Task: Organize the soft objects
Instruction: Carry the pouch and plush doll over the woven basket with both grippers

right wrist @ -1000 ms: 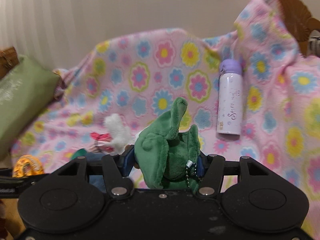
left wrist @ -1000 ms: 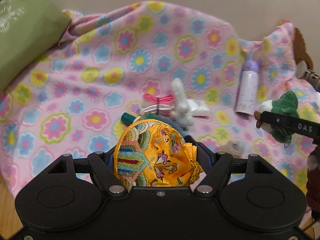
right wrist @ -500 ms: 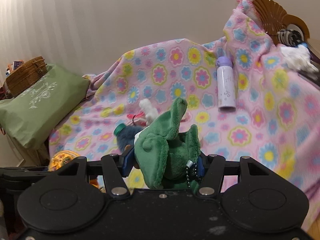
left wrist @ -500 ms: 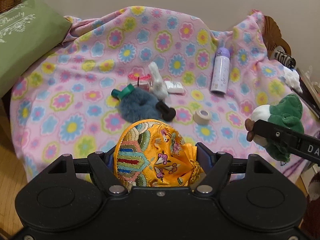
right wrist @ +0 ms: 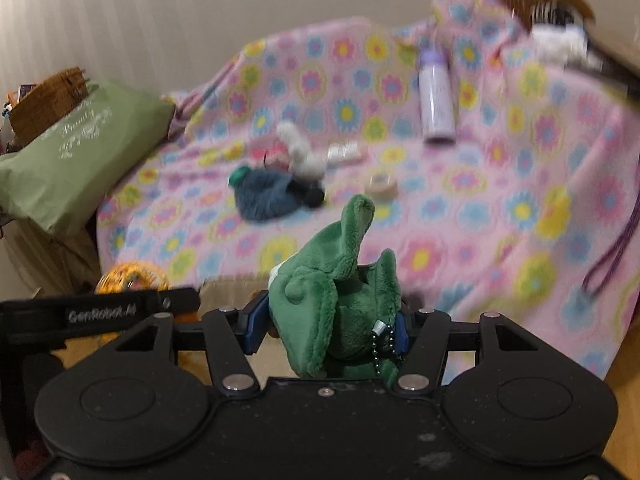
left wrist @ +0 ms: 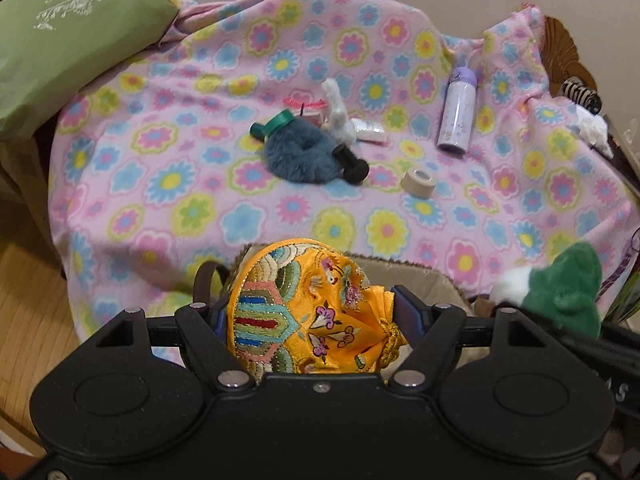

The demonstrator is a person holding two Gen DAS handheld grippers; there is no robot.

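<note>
Both views have pulled back from the flowered blanket (left wrist: 168, 168) since a second ago, so more of the bed shows and a tan fabric bin (left wrist: 416, 276) has come in under my tools. My left hand-held gripper (left wrist: 310, 320) is clamped on the yellow embroidered pouch (left wrist: 304, 312), its gathered neck against the right finger. My right hand-held gripper (right wrist: 328, 320) is closed on the green plush toy (right wrist: 332, 292), whose long limb points up and away from me. I judge the drop comes next: the bin's rim lies directly beyond and below the pouch, so the left tool looks nearer. Readable writing: "Beauty" on the green cushion (left wrist: 60, 24) and "GenRobot.AI" on the left tool's arm in the right view.
</note>
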